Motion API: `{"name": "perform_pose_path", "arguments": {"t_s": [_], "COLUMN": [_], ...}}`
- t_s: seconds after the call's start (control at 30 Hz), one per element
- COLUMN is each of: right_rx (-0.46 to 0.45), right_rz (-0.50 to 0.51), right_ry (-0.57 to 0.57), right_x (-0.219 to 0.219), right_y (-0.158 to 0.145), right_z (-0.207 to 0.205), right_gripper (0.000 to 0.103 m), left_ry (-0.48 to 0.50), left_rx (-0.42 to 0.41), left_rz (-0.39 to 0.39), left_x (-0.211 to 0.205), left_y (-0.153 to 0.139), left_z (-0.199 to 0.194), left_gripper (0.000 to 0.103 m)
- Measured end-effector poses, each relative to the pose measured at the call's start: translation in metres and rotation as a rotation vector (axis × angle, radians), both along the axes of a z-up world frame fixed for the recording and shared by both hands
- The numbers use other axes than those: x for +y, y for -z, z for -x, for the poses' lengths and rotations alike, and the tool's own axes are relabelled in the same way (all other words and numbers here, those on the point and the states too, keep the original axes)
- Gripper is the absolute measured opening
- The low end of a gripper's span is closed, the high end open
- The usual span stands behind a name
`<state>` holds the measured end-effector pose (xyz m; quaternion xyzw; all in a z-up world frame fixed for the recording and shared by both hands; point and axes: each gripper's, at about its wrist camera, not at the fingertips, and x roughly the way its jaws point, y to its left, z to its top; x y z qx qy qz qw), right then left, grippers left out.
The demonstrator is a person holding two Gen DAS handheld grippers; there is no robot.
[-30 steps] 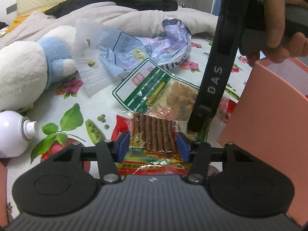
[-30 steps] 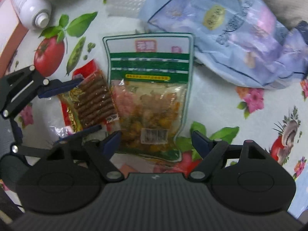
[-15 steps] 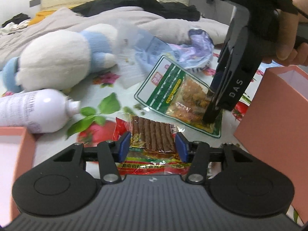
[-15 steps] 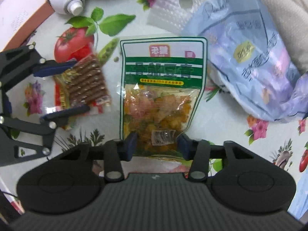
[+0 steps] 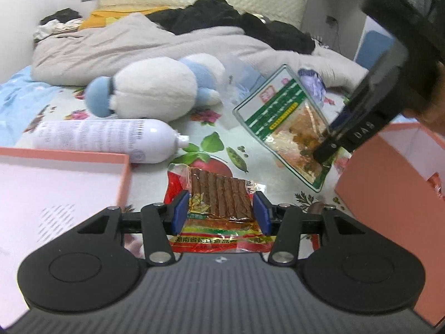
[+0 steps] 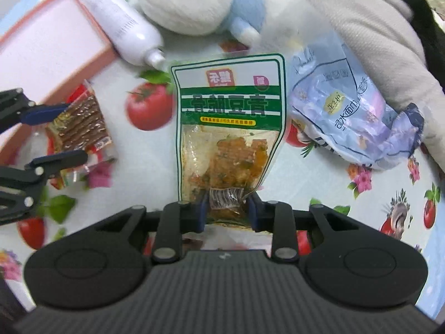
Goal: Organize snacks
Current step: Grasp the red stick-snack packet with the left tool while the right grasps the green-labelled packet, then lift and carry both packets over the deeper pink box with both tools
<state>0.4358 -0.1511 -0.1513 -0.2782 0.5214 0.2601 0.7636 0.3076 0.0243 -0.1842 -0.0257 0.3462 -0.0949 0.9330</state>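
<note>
pickup step: left gripper (image 5: 219,208) clamps red foil pack of brown snack sticks (image 5: 219,194), lifted near-centre; right gripper (image 6: 226,213), jaws just closing, pinches green-white clear pouch of orange snack (image 6: 228,139) by its bottom. next: carry into salmon-pink cardboard box (image 5: 389,194) at right. box shows in left view only; crumpled pale-blue bag (image 6: 347,117) reads clearly in right.

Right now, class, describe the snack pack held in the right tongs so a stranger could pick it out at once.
Start at the flowered cloth in front of the white and blue plush toy. The right tongs, which have just been closing, grip the bottom edge of a flat pouch. Unlike the red pack of brown sticks beside it, this one has green bands and orange chunks behind a clear window.
</note>
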Motion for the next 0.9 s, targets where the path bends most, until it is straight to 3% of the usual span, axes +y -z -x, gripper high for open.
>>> {"name": "perform_pose_path", "arguments": {"t_s": [0.4,0.73,0.9], "right_rx": [-0.135,-0.238,-0.293], "right_rz": [-0.245,-0.373,-0.424], "right_ry": [0.242,0.444,0.477], "right_x": [-0.052,-0.088,-0.096], "right_y": [-0.058,-0.059,-0.056], "right_z": [0.095,0.192,0.239], "right_gripper": [0.032,0.032,0.032], "left_ry": [-0.057,-0.081,-0.075], "left_rx": [0.011,0.011,0.026], "left_rz": [0.044,0.078,0.091], "left_x": [0.012,0.007,-0.001], "left_y": [-0.057,-0.087,-0.090], "left_z": [0.087,0.155,0.182], "left_gripper": [0.055,0.055,0.055]}}
